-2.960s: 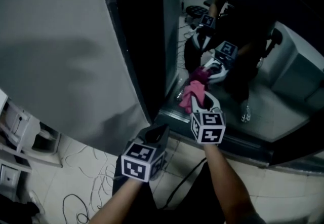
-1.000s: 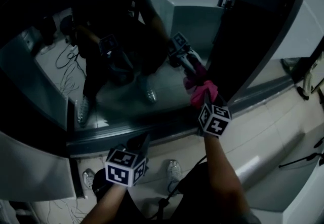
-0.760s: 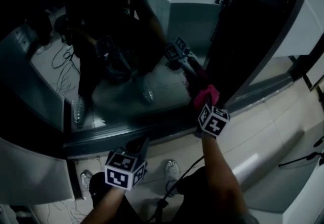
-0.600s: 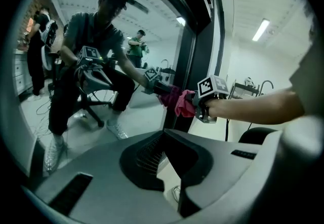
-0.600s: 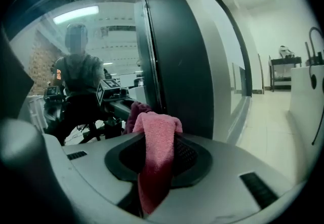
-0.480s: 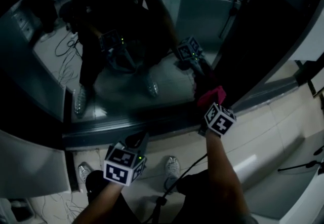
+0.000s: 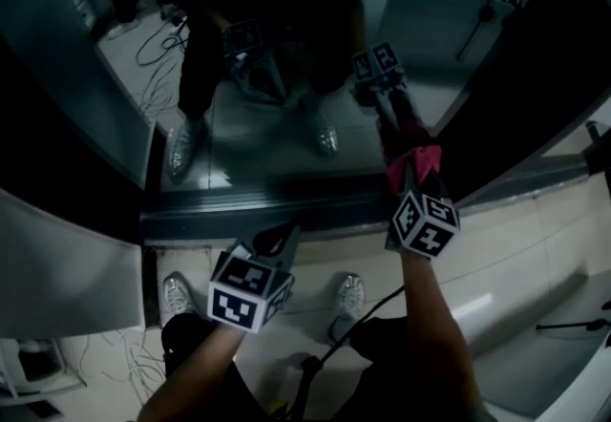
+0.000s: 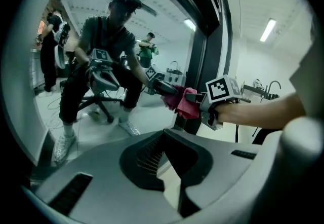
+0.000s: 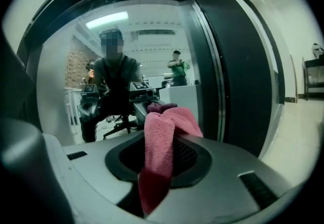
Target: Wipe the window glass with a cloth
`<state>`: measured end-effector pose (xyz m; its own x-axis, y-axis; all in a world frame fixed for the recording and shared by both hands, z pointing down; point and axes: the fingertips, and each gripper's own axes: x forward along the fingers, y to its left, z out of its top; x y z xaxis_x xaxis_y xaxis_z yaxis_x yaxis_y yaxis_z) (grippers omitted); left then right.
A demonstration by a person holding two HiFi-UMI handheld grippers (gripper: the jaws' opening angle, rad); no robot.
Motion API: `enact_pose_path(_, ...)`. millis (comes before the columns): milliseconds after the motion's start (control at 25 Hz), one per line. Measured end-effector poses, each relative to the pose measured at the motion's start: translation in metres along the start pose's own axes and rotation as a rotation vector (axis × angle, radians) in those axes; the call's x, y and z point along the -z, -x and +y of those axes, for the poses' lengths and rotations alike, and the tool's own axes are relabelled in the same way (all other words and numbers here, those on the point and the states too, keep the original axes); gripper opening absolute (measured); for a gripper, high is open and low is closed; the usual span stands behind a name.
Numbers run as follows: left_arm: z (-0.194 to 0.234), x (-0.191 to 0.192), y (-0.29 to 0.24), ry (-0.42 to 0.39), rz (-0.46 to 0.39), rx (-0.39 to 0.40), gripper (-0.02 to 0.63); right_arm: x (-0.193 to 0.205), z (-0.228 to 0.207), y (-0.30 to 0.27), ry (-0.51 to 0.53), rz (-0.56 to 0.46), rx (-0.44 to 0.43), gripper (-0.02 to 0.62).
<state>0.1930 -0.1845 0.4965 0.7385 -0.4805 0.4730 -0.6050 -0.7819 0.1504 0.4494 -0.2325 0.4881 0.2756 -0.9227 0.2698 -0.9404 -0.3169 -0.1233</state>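
Left tool (image 7: pixel 279 240): hard grey plastic, ribbed pads, tips closed together, nothing gripped, clear of the pane. Window glass (image 7: pixel 272 138): smooth, glossy, mirror-like, set in a dark frame (image 7: pixel 258 208). Cloth (image 9: pixel 163 139): pink terry, soft, folded into a long strip, long axis along the right tool (image 7: pixel 412 183), bunched end against the glass. Right tool clamped tight on the cloth.

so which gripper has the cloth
The right gripper, jaws shut on the pink cloth at the window glass; the left gripper holds nothing.
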Motion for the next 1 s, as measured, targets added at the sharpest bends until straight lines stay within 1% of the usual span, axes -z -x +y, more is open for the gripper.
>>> enact_pose_path(80, 0.001, 0.0, 0.006, -0.002, -0.006, -0.014, 0.0, -0.002, 0.01, 0.004, -0.008, -0.008, -0.021, 0.1)
enact_pose_path(160, 0.009, 0.001, 0.016, 0.011, -0.021, -0.03, 0.0, -0.002, 0.029, 0.008, 0.002, -0.007, -0.045, 0.1)
enact_pose_path(440, 0.07, 0.02, 0.064, 0.094, -0.073, -0.107, 0.0, 0.013, 0.142, 0.015, 0.09, 0.014, -0.154, 0.098)
enact_pose_path(600, 0.098, 0.034, 0.089, 0.131, -0.081, -0.159, 0.0, 0.024, 0.196, 0.022, 0.11, 0.031, -0.212, 0.098)
enact_pose_path(760, 0.13, 0.048, 0.114, 0.179, -0.099, -0.209, 0.0, 0.037, 0.26, 0.026, 0.132, 0.053, -0.297, 0.098)
enact_pose_path(880, 0.15, 0.06, 0.128, 0.208, -0.094, -0.239, 0.0, 0.047, 0.295, 0.028, 0.128, 0.074, -0.328, 0.098)
enact_pose_path(1000, 0.165, 0.069, 0.139, 0.227, -0.099, -0.276, 0.0, 0.055, 0.328, 0.034, 0.163, 0.087, -0.383, 0.098)
